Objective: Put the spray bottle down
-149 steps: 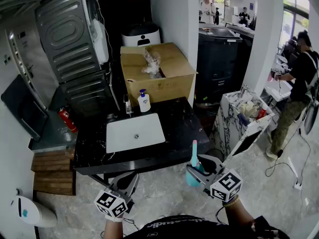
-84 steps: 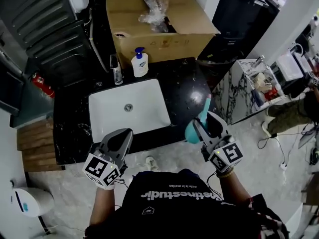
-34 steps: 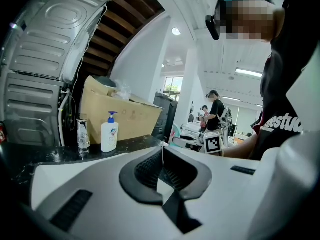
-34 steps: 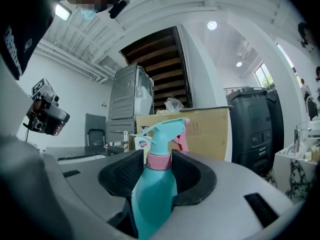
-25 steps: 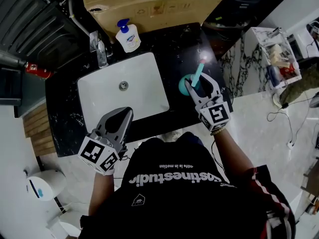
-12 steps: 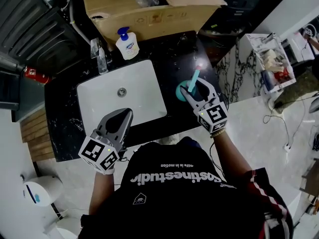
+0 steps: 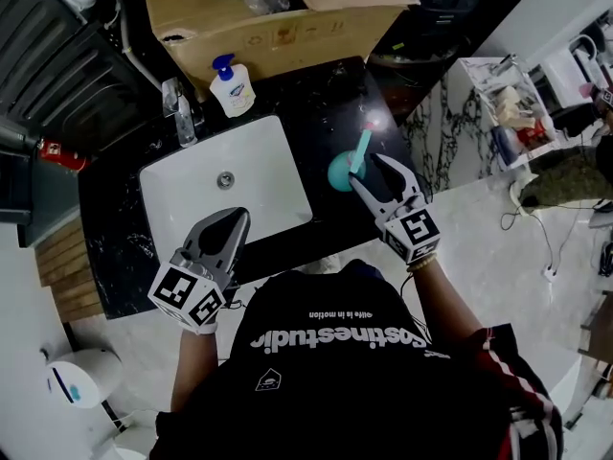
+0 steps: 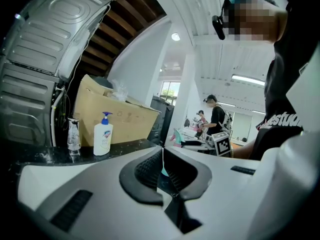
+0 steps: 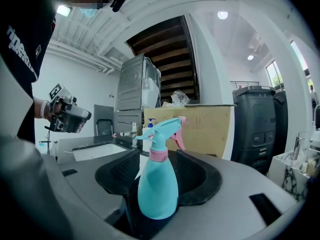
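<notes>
The teal spray bottle (image 7: 342, 172) with a pink trigger stands upright on the black counter (image 7: 316, 94), right of the sink. My right gripper (image 7: 367, 171) sits around it, jaws opening. In the right gripper view the bottle (image 9: 157, 184) has a gap to the pad on each side, so neither pad of the right gripper (image 9: 157, 156) presses on it. My left gripper (image 7: 233, 220) hovers over the counter's front edge by the sink, shut and empty. In the left gripper view, the left gripper (image 8: 162, 159) shows only a thin slit between its pads.
A white sink (image 7: 259, 175) is set in the counter, with a faucet (image 7: 175, 103) and a soap pump bottle (image 7: 230, 86) behind it. A cardboard box (image 7: 278, 17) stands at the back. A marbled stand (image 7: 479, 113) with clutter is to the right.
The right gripper brought the bottle from over the floor to the counter beside the sink. Over the last second its jaws spread away from the bottle. The left gripper barely moved.
</notes>
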The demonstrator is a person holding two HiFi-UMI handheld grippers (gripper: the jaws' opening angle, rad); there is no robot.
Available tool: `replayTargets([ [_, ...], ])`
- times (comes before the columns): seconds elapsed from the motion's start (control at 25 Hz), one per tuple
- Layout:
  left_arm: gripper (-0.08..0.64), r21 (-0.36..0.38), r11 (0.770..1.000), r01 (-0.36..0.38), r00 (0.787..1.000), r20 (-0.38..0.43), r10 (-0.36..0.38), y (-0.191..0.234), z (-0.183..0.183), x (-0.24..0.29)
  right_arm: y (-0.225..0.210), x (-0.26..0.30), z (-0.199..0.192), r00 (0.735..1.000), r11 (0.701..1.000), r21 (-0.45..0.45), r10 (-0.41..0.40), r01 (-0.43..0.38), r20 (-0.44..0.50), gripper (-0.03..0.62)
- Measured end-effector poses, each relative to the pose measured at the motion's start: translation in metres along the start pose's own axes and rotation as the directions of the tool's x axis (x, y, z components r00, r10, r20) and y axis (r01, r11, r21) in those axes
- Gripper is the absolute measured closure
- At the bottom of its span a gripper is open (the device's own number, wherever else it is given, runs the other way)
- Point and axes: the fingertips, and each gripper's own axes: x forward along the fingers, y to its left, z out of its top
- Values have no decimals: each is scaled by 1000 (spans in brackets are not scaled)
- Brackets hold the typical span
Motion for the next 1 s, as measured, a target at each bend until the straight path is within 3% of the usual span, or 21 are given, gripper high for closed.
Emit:
replayTargets([
  [0.24,543,7,1000,23,1000,3,-23,-8,2,11,-6,-27,8,998,999,17,-50,49,23,359],
  [0.4,543,42,998,54,998,9,-54,-17,6,20,5,-36,27,998,1000,-1,-29,29,52,412],
  [0.72,543,122,987,103,993,45,-109,-35,19,21,43,-35,62,990,995,-64,88,-82,105,527],
  [1.0,543,198,974,111,989,71,-127,-44,31,15,79,-27,99,967,980,-68,194,-185,165,546],
])
